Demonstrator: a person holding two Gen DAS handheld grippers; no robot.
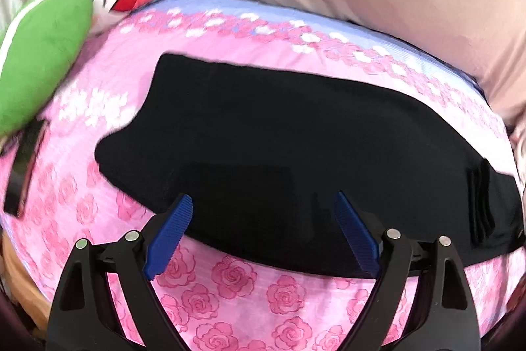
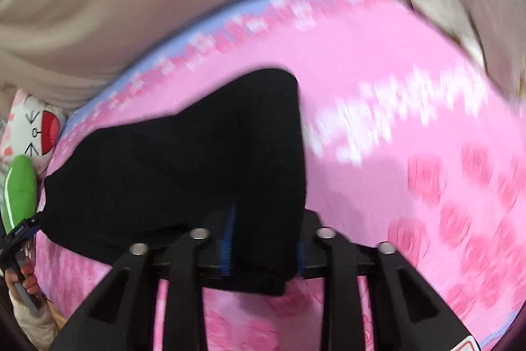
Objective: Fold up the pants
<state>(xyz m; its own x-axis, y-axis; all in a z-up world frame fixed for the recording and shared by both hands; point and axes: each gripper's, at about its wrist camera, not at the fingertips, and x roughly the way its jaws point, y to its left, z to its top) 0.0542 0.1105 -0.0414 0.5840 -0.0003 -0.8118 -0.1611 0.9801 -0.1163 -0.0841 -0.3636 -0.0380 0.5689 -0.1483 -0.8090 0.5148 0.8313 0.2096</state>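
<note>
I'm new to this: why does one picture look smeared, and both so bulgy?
Right wrist view: motion blur smears the pink sheet while the black pants show no detail. Left wrist view: sharper, roses crisp, green plush slightly soft. Both: fisheye bending and dark round corners.

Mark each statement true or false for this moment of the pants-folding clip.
1. The right gripper is shut on the black pants. True.
2. The left gripper grips the pants. False: its jaws stand open over the cloth.
3. The pants lie on a pink rose-print sheet. True.
4. A green plush toy sits on top of the pants. False: it lies apart, off to the side.
</note>
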